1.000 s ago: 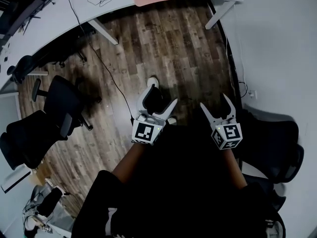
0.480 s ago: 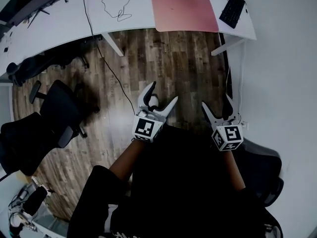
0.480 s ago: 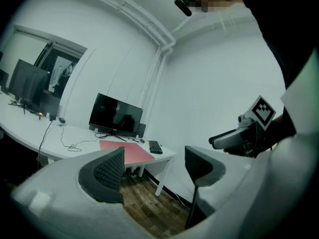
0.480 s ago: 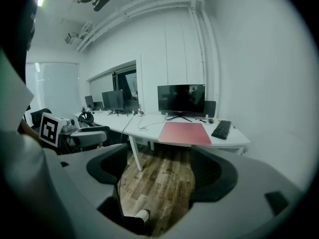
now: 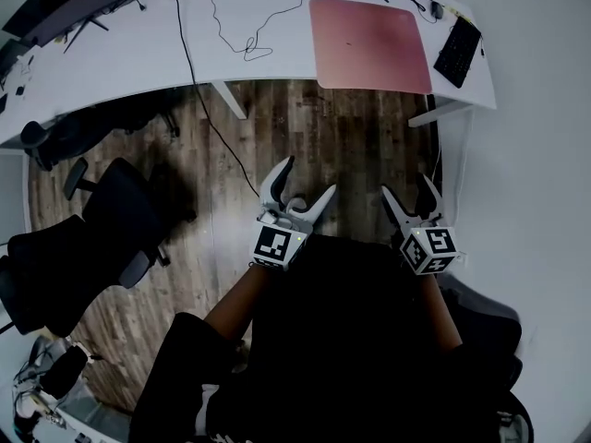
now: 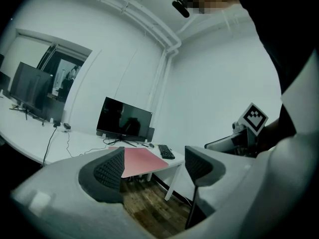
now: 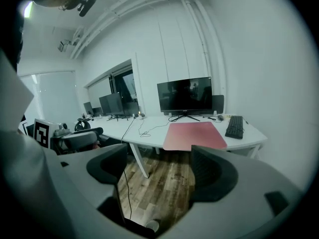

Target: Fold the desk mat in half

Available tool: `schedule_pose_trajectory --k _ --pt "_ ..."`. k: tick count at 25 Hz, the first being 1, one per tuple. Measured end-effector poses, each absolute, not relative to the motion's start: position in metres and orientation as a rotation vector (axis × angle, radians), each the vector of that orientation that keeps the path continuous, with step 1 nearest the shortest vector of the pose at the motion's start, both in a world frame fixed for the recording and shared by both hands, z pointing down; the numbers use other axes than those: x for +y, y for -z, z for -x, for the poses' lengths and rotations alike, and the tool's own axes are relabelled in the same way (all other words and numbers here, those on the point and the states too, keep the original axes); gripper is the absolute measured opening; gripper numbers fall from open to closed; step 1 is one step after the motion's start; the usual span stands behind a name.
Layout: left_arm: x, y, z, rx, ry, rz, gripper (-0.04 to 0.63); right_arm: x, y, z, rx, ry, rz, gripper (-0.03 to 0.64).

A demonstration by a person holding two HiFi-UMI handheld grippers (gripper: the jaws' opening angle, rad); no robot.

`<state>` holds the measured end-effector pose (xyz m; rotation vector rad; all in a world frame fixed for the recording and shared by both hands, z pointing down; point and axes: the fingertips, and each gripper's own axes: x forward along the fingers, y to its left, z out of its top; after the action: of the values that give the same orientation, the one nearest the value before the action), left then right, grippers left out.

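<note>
Both grippers open, mat flat on the desk

Two grippers hang over the wooden floor [image 5: 351, 137] in front of the person's dark-clothed body, well apart from the white desk [image 5: 138, 53]. The left gripper [image 5: 308, 178] has its jaws spread wide, and its own view shows only floor and the far desk between its pads. The right gripper [image 5: 406, 187] is likewise spread, with nothing but floor and the desk's edge in its gap. Neither tool touches anything.

The pink desk mat [image 5: 371, 44] lies flat and unfolded near the desk's right end, its near edge along the desk's front rim. A black keyboard [image 5: 457, 52] sits just beside the mat on its right, and a small dark object above the keyboard may be a mouse [image 5: 436, 9], though it is too small to be sure. A monitor [image 7: 184, 96] stands behind the mat. A black cable [image 5: 208, 109] trails off the desk to the floor, and black office chairs [image 5: 111, 210] stand at the left
</note>
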<state>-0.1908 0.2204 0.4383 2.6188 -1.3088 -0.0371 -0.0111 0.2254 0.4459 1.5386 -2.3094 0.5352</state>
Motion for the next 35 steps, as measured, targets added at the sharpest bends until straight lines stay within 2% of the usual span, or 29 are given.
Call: schedule_pose_trajectory --k 11,21,35 --pt "0.199 -0.465 0.202 -1.339 -0.034 -2.544 0.359 0.218 -0.474 0.004 -2.24 -0.63 -1.502 0.383" --pt "0.149 -0.484 0.18 -1.374 -0.048 -2.42 0.359 0.148 -0.488 -0.024 -2.308 -0.683 -1.456 0.382" --pt "0.001 -0.49 0.093 -1.422 -0.089 -2.238 0.359 0.0 -0.506 -0.145 -2.319 -0.812 -1.515 0.382"
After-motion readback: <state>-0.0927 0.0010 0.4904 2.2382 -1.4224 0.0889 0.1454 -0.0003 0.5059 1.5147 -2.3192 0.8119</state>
